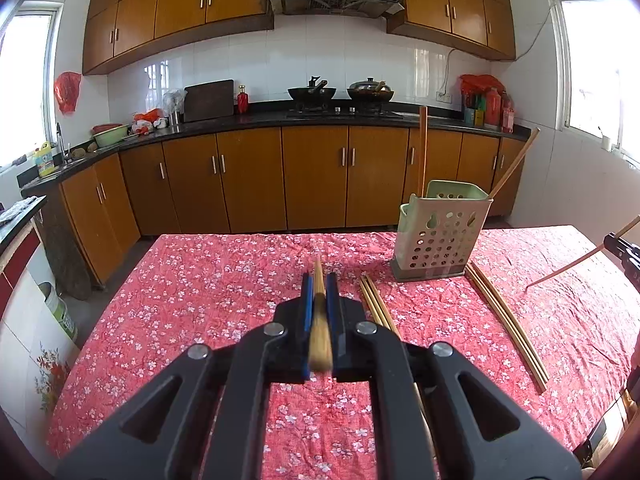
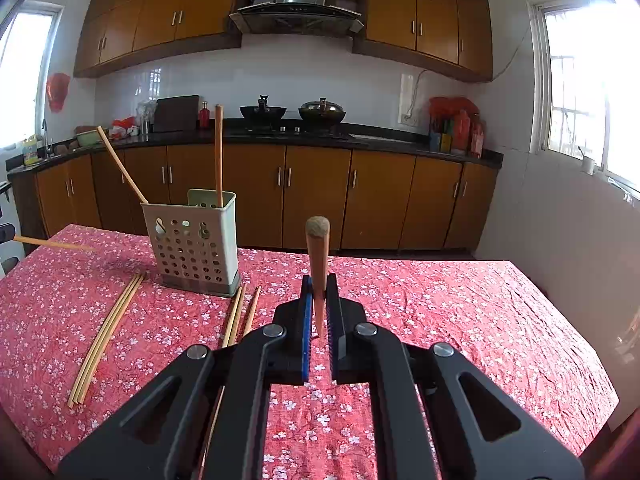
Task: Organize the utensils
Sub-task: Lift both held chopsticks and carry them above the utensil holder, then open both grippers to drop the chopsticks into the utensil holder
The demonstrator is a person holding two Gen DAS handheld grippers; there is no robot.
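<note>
My left gripper (image 1: 319, 286) is shut on a wooden chopstick (image 1: 319, 320) that lies along its fingers, above the table. My right gripper (image 2: 319, 286) is shut on another chopstick (image 2: 318, 256) that points up and toward the camera. A pale green perforated utensil holder (image 1: 442, 234) stands on the table to the right of my left gripper; it also shows in the right wrist view (image 2: 192, 242) to the left. Two chopsticks stand in it (image 2: 218, 152). Loose chopsticks lie beside it on both sides (image 1: 506, 322) (image 2: 106, 336).
A red floral tablecloth (image 1: 200, 280) covers the table. Behind it are orange kitchen cabinets (image 1: 316, 176) and a black counter with pans (image 1: 312, 93). My right gripper with its chopstick shows at the right edge of the left wrist view (image 1: 624, 252).
</note>
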